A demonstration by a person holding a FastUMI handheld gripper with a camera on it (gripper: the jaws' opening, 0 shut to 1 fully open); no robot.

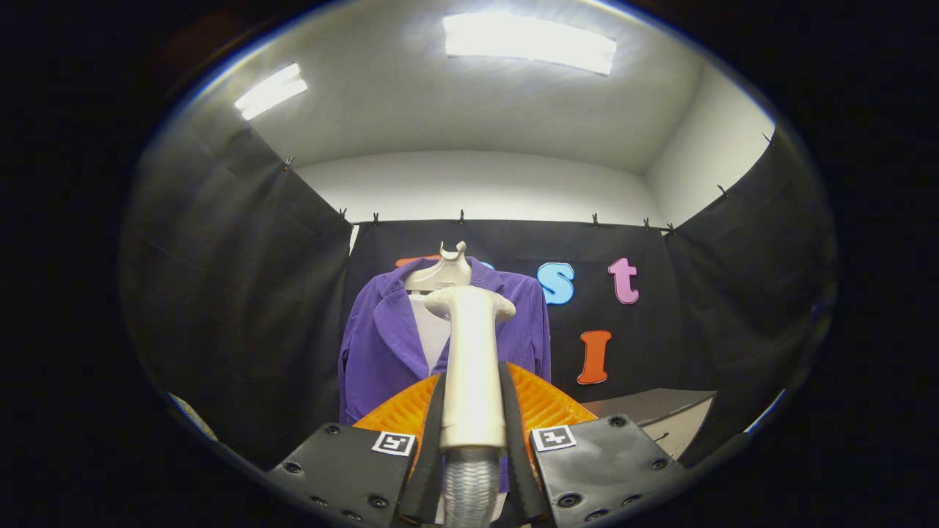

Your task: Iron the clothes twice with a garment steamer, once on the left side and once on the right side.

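Gripper (472,411) fingers press on both sides of the garment steamer handle (472,367), which stands upright between them, its head at twelve o'clock and its ribbed hose (470,484) trailing at six. Purple jacket (381,337) hangs on a pale hanger (444,273) just beyond the steamer head, front open over a white lining. Grey table corner (660,411) lies at three o'clock of the jacket.

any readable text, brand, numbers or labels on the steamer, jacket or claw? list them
No readable words, brands or numbers.
Garment steamer, gripped between both fingers of the claw: plain handle, no print visible.
Purple jacket: no tag or logo visible.
Left marker and right marker on the claw: square black-and-white code patterns, not text.
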